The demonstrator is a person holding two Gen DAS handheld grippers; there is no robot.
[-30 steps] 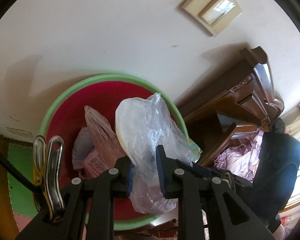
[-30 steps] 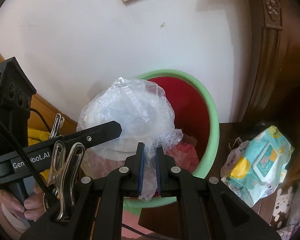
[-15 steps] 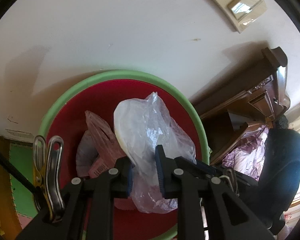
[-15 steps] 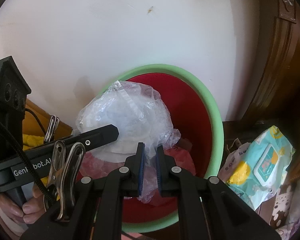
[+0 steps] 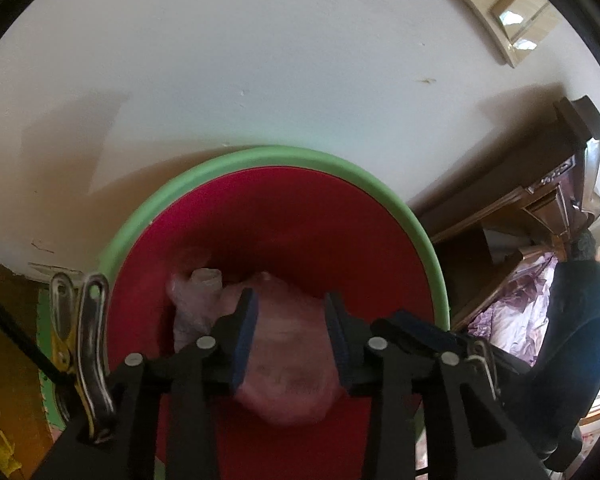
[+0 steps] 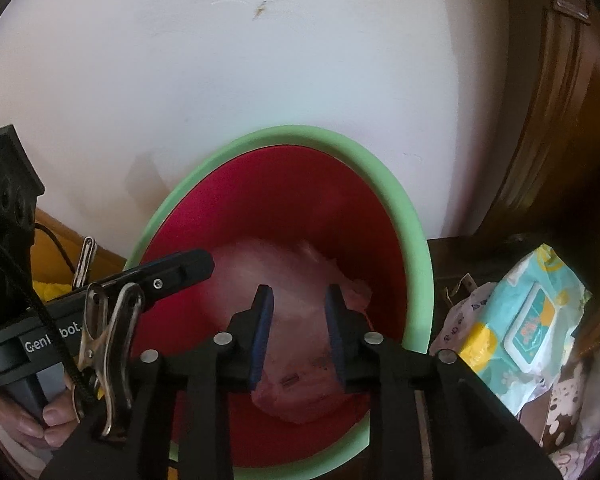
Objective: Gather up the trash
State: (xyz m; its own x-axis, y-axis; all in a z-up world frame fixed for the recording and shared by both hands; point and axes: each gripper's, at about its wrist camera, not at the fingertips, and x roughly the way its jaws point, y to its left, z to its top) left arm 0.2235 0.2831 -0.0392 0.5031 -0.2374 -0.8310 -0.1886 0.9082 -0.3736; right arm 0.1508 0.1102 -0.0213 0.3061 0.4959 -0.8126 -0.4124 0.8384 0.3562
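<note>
Release is done: left gripper (image 5: 290,334) and right gripper (image 6: 298,330), both clamped on the plastic bag (image 5: 288,360) a second ago, now gape over the bin (image 5: 260,156), the bag fallen inside toward 6 o'clock, so this trash is collected.

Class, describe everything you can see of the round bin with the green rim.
The bin is a round plastic tub with a thick pale green rim and a glossy red inside. It stands against the white wall, beside dark wooden furniture, seen from above. A blurred clear plastic bag lies inside over other trash. The left gripper and right gripper hang above it, jaws open.
</note>
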